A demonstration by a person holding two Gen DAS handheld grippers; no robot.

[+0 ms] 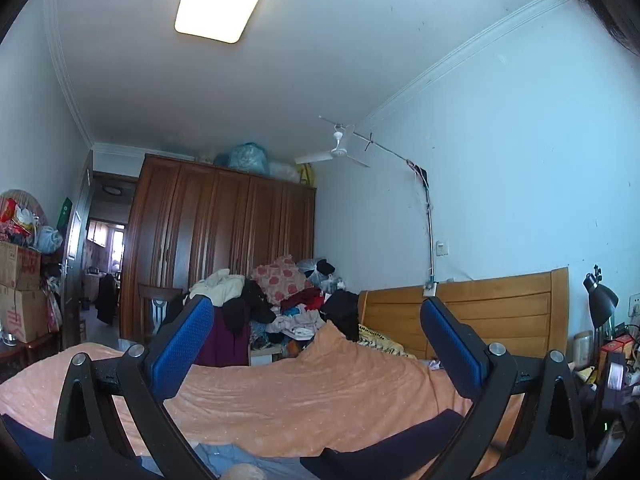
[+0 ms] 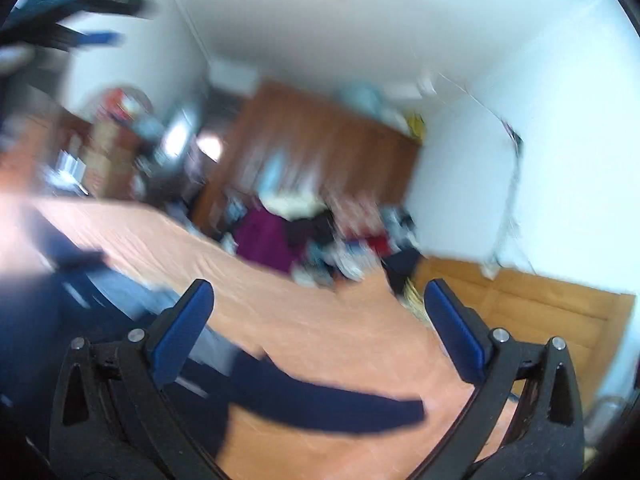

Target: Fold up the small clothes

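A dark navy garment lies spread on the orange bedsheet, one sleeve stretching right; its edge shows low in the left wrist view beside a light blue cloth. My left gripper is held above the bed, open, with nothing between its blue pads. My right gripper is open too, above the near part of the navy garment, with empty fingers. The right wrist view is motion-blurred. The other gripper shows blurred at that view's upper left.
A heap of mixed clothes sits at the far side of the bed before a brown wardrobe. A wooden headboard is at the right, with a black lamp and a cluttered bedside table. Cardboard boxes stand left.
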